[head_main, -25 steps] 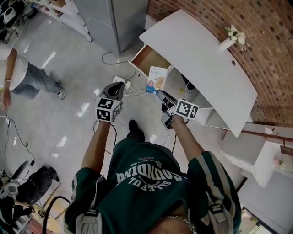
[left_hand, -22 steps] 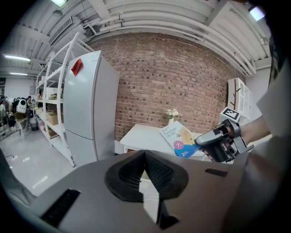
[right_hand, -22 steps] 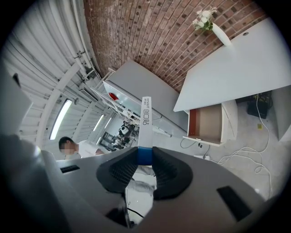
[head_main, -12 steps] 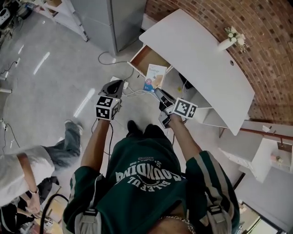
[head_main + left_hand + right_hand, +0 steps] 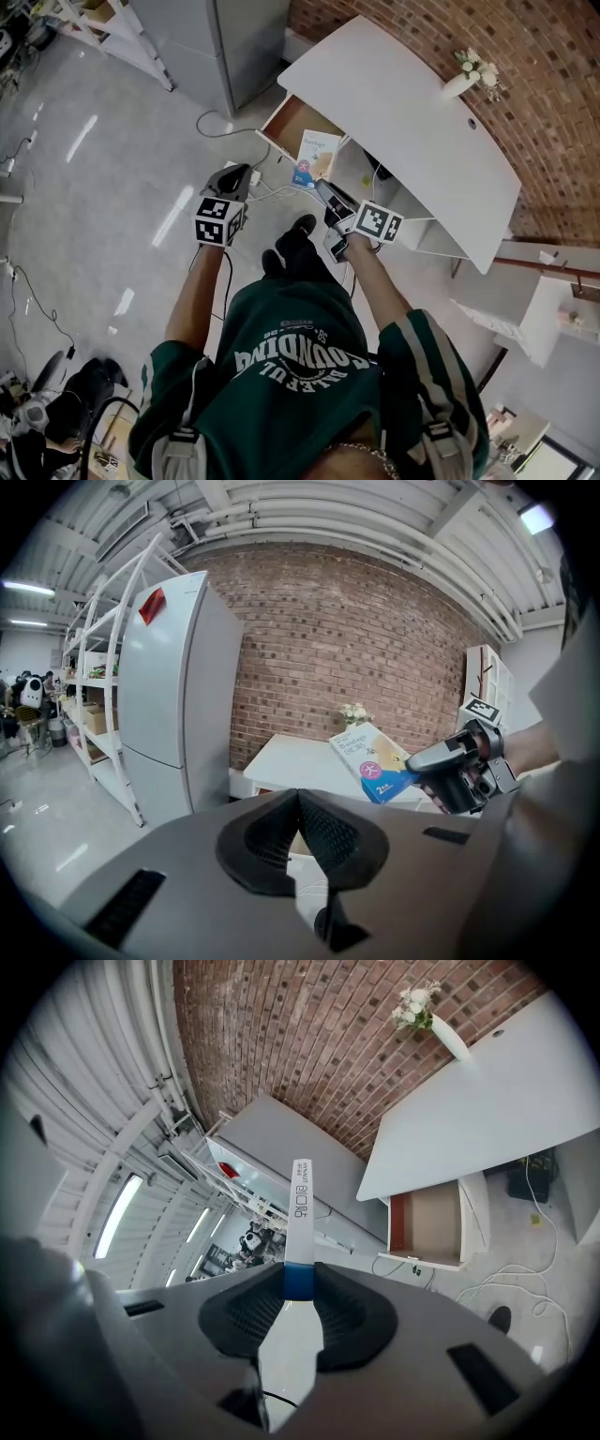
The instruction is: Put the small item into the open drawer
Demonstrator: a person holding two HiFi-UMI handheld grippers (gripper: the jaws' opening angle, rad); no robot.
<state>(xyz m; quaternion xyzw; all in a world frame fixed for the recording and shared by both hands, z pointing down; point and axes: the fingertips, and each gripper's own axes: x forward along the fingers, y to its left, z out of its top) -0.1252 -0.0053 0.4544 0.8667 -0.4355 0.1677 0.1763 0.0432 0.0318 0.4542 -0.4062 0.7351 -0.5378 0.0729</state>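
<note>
The fingers of our right gripper [image 5: 298,1283] clamp the bandage box [image 5: 300,1211] by its blue end, its long axis pointing straight out beyond them, while our left gripper [image 5: 298,803] has its fingers together.

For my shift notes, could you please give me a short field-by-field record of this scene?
held item: small bandage box, not yet in the drawer
right gripper: jaws shut on the box's blue end
left gripper: jaws together, nothing between them
drawer: pulled open under the white desk, looks empty
on desk: white vase of flowers
</note>
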